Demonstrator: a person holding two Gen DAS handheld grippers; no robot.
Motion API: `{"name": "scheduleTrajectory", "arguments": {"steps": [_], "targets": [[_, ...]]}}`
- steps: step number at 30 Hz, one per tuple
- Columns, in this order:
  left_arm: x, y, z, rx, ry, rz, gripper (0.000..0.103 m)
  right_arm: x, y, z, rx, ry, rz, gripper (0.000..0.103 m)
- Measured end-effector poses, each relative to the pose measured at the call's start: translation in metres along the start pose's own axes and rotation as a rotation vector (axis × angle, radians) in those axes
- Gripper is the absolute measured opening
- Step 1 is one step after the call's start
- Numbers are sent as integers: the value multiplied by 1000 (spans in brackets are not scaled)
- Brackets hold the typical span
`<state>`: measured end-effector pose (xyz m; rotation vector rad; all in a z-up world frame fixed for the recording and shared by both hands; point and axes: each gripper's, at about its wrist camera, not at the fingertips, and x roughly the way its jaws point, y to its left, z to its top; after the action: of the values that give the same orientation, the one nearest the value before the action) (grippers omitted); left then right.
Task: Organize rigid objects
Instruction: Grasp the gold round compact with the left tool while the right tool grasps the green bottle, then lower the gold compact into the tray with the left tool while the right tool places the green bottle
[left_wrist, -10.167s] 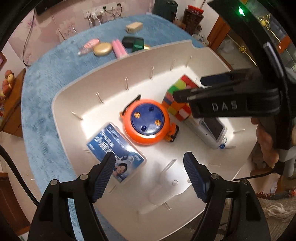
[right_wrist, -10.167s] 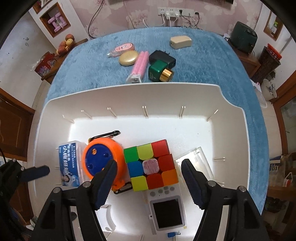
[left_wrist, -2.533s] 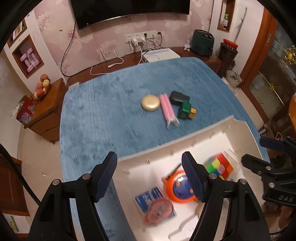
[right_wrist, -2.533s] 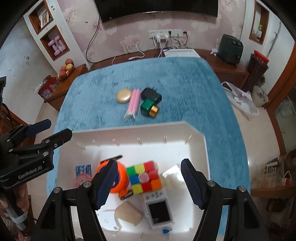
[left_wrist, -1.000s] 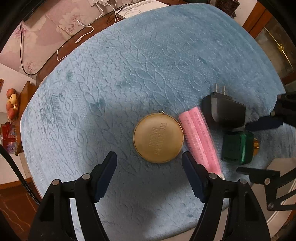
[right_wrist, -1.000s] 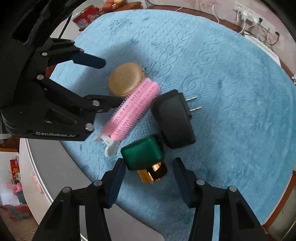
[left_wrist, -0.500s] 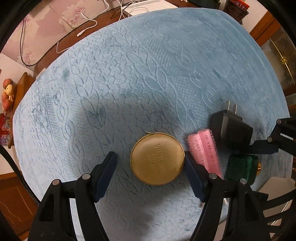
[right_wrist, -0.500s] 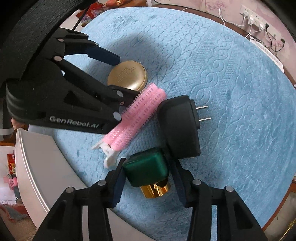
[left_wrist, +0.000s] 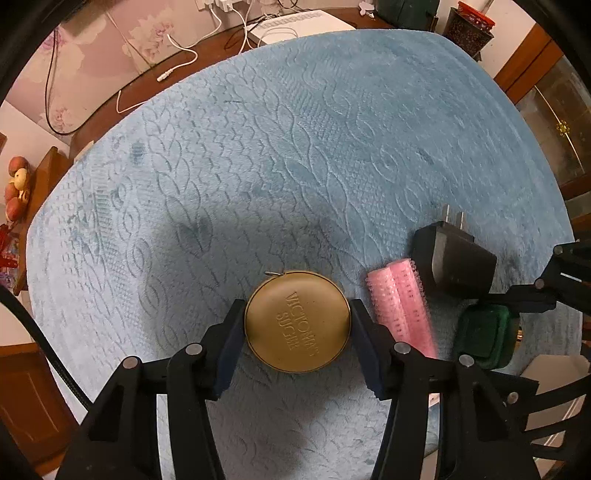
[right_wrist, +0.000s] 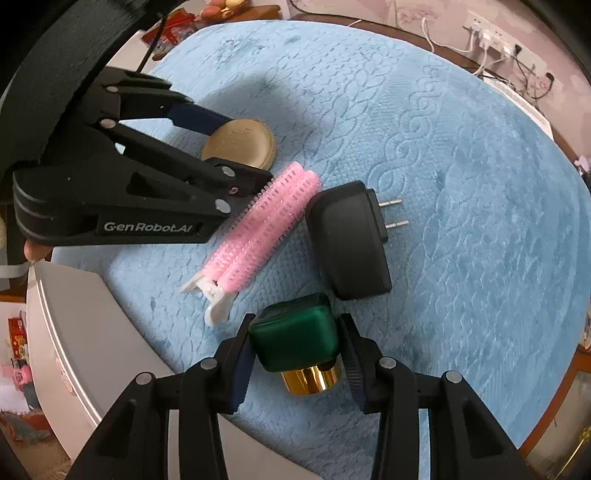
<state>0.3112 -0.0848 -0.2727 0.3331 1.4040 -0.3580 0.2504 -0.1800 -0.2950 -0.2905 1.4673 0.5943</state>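
Gold round case (left_wrist: 297, 321) between closing left tongs (left_wrist: 297, 341), green bottle (right_wrist: 294, 341) between closing right tongs (right_wrist: 295, 363)

Bare blue surface (left_wrist: 295, 129) open beyond the items, curler (right_wrist: 266, 221), plug (right_wrist: 347, 243) crowded together, white bin (right_wrist: 92, 350) edging the near side.

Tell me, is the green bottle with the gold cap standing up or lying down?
Lying down. The green bottle rests on its side on the blue blanket, its gold cap pointing sideways, toward the camera, not up.
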Motion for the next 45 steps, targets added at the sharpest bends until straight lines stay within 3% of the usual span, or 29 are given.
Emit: {"name": "scheduleTrajectory", "arguments": {"steps": [6,13,22,32,45], "targets": [[-25,-5,-17,-12,-35,-12,58,-26,-5,-8,74,-63,5,43],[-87,-10,-43,1,-131,-57,58,-84,2,-31,144,-195,9,43],[-166,-18,-101,28,-256,-102,58,-142,51,-77,241,-311,-22,43],[-174,-38,-175,71,-245,-130,58,-130,113,-145,305,-269,-71,43],[-121,-91,-259,274,-110,-124,58,-62,153,-205,392,-121,-123,43]]}}
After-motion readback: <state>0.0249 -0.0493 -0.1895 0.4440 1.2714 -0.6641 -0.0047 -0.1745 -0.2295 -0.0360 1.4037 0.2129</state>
